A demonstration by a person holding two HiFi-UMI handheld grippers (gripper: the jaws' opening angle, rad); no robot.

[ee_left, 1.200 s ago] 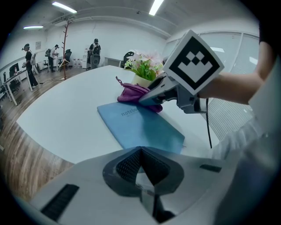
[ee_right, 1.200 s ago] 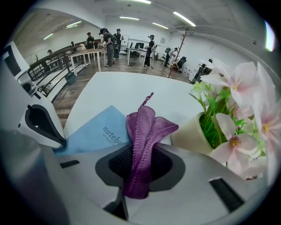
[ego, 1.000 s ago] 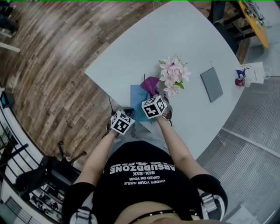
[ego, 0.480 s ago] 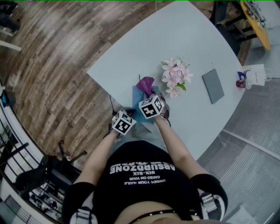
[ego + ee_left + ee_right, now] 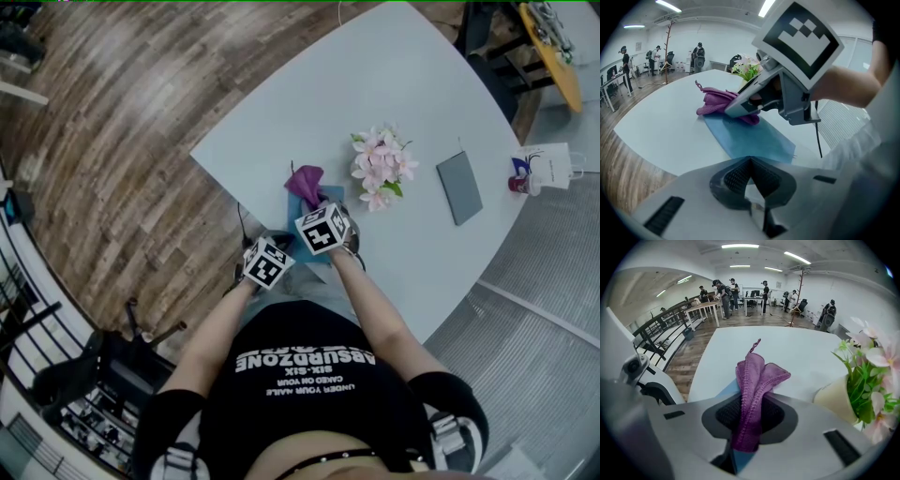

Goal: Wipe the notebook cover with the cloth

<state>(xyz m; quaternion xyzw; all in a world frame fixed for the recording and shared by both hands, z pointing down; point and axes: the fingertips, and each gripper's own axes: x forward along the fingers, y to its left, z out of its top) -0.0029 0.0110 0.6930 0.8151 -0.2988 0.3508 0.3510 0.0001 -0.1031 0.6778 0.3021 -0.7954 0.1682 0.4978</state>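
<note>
A blue notebook lies flat near the table's front edge, also seen as a blue cover. My right gripper is over it, shut on a purple cloth. The cloth runs up between the jaws and folds forward onto the cover; a sliver of notebook shows beneath. From the left gripper view the cloth rests on the notebook's far end under the right gripper. My left gripper is shut and empty, at the notebook's near corner by the table edge.
A pot of pink flowers stands just right of the cloth, close to the right gripper. A grey flat book lies further right, a white paper bag beyond it. The pale table ends right by the left gripper.
The right gripper has dragged the purple cloth a little to the left across the notebook, away from the flowers. The left gripper has stayed near the table edge.
</note>
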